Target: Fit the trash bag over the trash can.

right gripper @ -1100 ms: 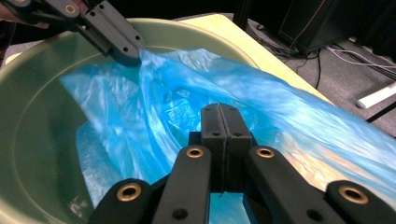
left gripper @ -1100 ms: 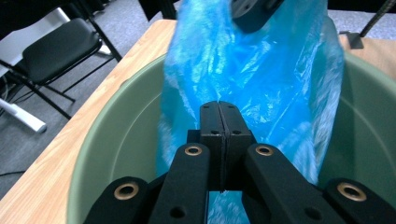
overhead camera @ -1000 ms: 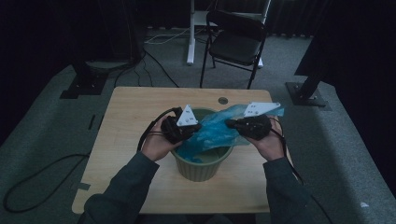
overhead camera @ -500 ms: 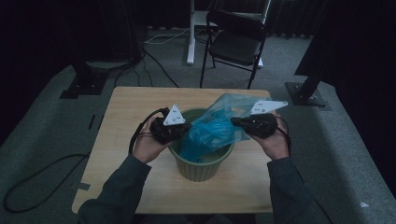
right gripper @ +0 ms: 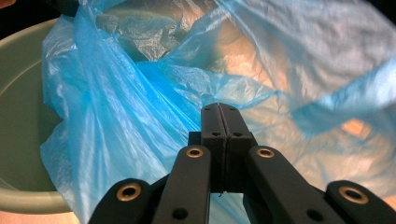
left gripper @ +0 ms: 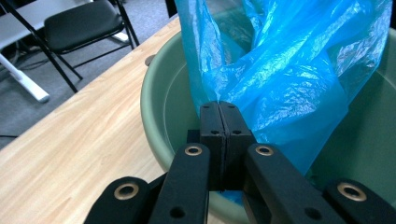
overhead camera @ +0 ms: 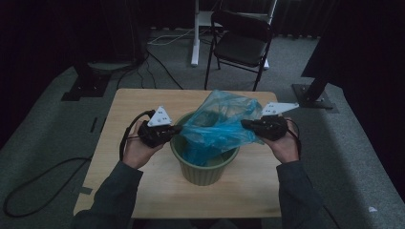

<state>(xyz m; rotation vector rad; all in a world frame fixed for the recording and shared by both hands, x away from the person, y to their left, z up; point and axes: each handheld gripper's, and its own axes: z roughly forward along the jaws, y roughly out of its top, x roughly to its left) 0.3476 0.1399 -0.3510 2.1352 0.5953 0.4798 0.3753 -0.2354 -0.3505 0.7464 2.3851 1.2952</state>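
I hold the blue plastic bag [overhead camera: 217, 126] stretched above the green bin [overhead camera: 204, 167], its lower end hanging inside. My left gripper [overhead camera: 177, 129] pinches the bag's edge over the bin's left rim; my right gripper [overhead camera: 244, 124] clamps its other edge just right of the bin.

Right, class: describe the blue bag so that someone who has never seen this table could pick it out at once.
Start at the wooden table and find the green bucket near its middle. The blue bag hangs into it, stretched between the left tool and right tool. It is the one thin, crinkled, see-through thing there.
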